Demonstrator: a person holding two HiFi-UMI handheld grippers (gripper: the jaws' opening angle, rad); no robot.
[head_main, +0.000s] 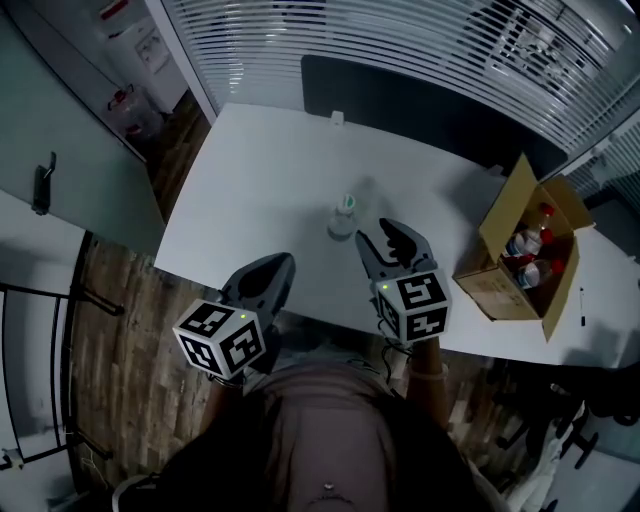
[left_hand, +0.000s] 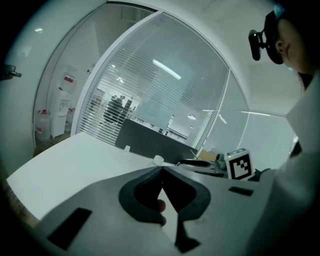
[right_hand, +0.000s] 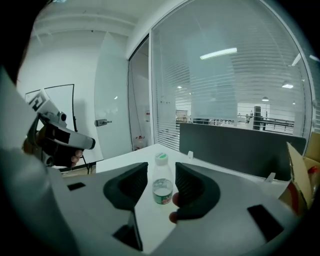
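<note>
A small clear bottle (head_main: 344, 215) with a white-green cap and green label stands upright on the white table (head_main: 260, 180). My right gripper (head_main: 383, 237) hovers just behind it and a little to its right, jaws open, not touching it. In the right gripper view the bottle (right_hand: 162, 181) shows in the gap ahead of the open jaws of the right gripper (right_hand: 161, 169). My left gripper (head_main: 283, 265) is over the table's near edge, jaws shut on nothing. In the left gripper view, past the closed tips of the left gripper (left_hand: 161, 169), the bottle's cap (left_hand: 158, 160) peeks out.
An open cardboard box (head_main: 520, 250) holding several bottles sits at the table's right end. A dark partition panel (head_main: 400, 95) runs along the far edge, with a small white item (head_main: 337, 118) before it. Wooden floor (head_main: 120, 330) lies to the left.
</note>
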